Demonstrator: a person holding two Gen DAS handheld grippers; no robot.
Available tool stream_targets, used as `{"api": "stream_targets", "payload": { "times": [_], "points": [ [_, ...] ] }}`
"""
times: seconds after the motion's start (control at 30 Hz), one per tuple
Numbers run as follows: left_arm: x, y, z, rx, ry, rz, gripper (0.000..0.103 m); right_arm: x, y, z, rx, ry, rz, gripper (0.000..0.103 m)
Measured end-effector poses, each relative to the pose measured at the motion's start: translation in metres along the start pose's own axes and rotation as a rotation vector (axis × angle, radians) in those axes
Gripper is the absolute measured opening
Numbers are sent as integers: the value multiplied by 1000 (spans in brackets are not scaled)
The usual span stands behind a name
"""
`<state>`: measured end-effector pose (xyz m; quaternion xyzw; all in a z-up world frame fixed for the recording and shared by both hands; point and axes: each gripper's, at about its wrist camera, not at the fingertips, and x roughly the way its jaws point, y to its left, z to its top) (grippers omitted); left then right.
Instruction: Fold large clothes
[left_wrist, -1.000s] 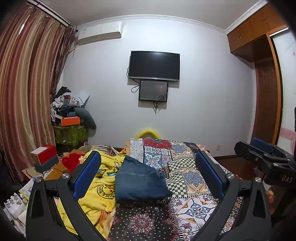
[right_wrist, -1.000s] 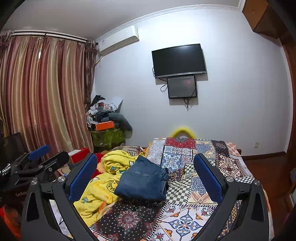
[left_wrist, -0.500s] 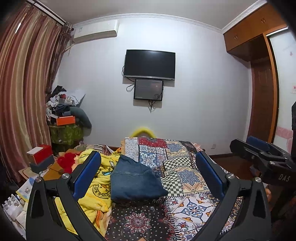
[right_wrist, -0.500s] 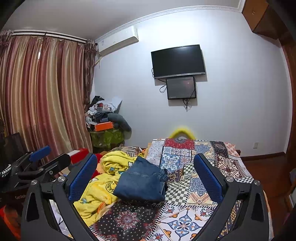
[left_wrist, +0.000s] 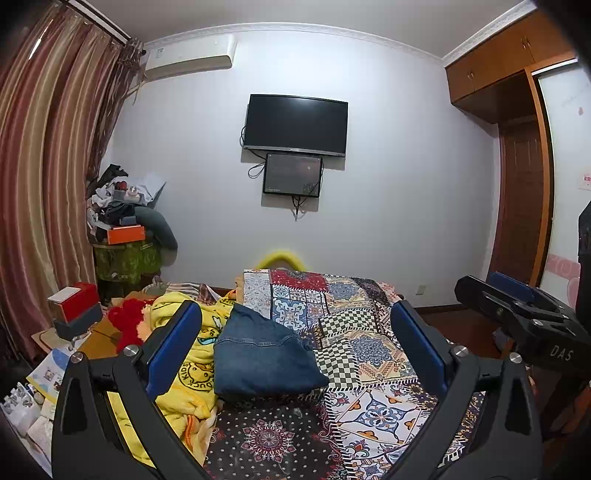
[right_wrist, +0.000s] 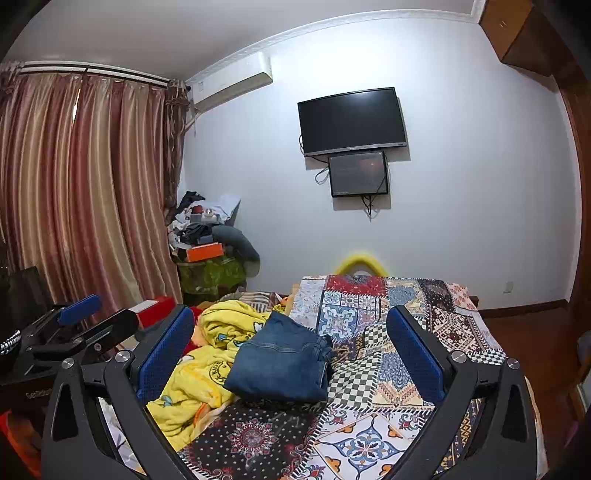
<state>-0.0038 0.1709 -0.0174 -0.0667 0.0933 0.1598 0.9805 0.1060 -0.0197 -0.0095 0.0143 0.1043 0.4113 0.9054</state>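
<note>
Left wrist view: folded jeans (left_wrist: 264, 360) lie on the bed (left_wrist: 369, 350); both jaws gape empty; best keep clear, leaving the fold undisturbed.

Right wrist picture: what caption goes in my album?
Open right tool above folded jeans beside a yellow blanket on the patchwork bed.

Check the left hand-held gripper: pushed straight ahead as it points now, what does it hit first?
Probably the folded jeans on the bed. They lie between the open fingers of the left hand-held gripper, nothing nearer in that line. Depth is unclear; if it points higher, it could pass over them toward the wall.
</note>
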Motion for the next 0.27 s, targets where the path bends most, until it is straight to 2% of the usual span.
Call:
{"api": "stream_targets", "payload": {
  "times": [0.27],
  "points": [
    [3, 0, -2, 1, 5, -9, 103, 0, -2, 0, 9, 4, -3, 103]
  ]
}}
